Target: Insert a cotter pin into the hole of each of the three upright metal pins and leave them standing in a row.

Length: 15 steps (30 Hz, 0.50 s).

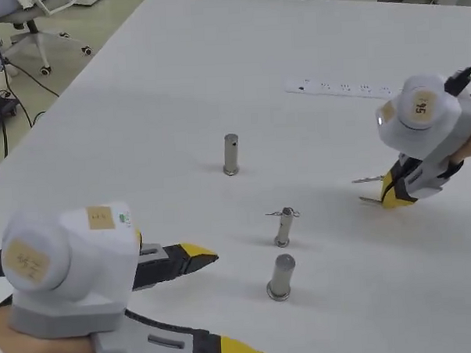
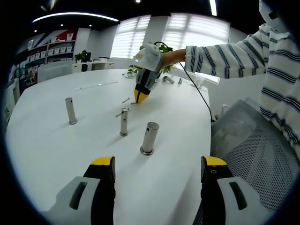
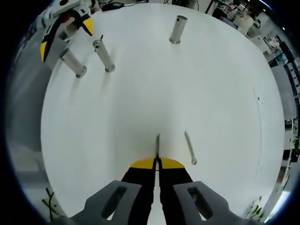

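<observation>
My right tongs (image 3: 157,161): clamped on a cotter pin (image 3: 157,143); spare pin (image 3: 190,148) just beside on the bench (image 3: 211,84).
My left tongs (image 2: 158,162): wide, near an upright pin (image 2: 149,138).

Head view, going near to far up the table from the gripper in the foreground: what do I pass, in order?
left gripper, open → nearest metal pin, bare → middle metal pin with a cotter pin through its top → right gripper, shut on a second cotter pin → far metal pin, bare → power strip

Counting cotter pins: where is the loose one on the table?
In the right gripper view the loose cotter pin lies on the table just right of the right gripper, shut on a second cotter pin.
</observation>
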### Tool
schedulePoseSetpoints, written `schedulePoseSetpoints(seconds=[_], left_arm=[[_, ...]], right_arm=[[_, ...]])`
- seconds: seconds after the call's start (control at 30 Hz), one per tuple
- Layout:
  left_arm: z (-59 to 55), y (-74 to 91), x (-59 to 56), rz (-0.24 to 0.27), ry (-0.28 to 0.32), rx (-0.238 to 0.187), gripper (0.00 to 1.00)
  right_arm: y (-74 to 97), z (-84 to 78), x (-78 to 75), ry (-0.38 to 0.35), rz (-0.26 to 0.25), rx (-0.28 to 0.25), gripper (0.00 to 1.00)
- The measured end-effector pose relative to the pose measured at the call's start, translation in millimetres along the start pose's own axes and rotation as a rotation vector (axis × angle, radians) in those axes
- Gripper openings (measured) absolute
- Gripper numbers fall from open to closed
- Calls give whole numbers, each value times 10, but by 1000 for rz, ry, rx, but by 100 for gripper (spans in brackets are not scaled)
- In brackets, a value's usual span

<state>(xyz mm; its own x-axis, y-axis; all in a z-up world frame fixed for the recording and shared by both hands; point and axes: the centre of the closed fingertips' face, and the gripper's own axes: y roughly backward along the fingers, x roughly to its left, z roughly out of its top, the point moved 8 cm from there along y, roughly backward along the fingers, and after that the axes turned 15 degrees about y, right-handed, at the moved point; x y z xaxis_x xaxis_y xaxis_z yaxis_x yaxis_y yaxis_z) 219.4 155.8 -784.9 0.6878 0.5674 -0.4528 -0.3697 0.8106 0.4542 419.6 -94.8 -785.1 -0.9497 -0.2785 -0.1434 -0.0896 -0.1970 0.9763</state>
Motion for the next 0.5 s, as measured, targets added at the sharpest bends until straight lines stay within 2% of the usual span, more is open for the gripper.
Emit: schedulePoseSetpoints(seconds=[0.13, 0.3, 0.5], left_arm=[[12, -3, 5, 4, -7, 5, 74], [59, 7, -3, 10, -4, -18, 71], [172, 37, -4, 17, -11, -43, 68]], right_arm=[[79, 29, 25, 12, -18, -6, 2], [187, 77, 81, 20, -56, -28, 2], [310, 133, 199, 43, -102, -27, 2]])
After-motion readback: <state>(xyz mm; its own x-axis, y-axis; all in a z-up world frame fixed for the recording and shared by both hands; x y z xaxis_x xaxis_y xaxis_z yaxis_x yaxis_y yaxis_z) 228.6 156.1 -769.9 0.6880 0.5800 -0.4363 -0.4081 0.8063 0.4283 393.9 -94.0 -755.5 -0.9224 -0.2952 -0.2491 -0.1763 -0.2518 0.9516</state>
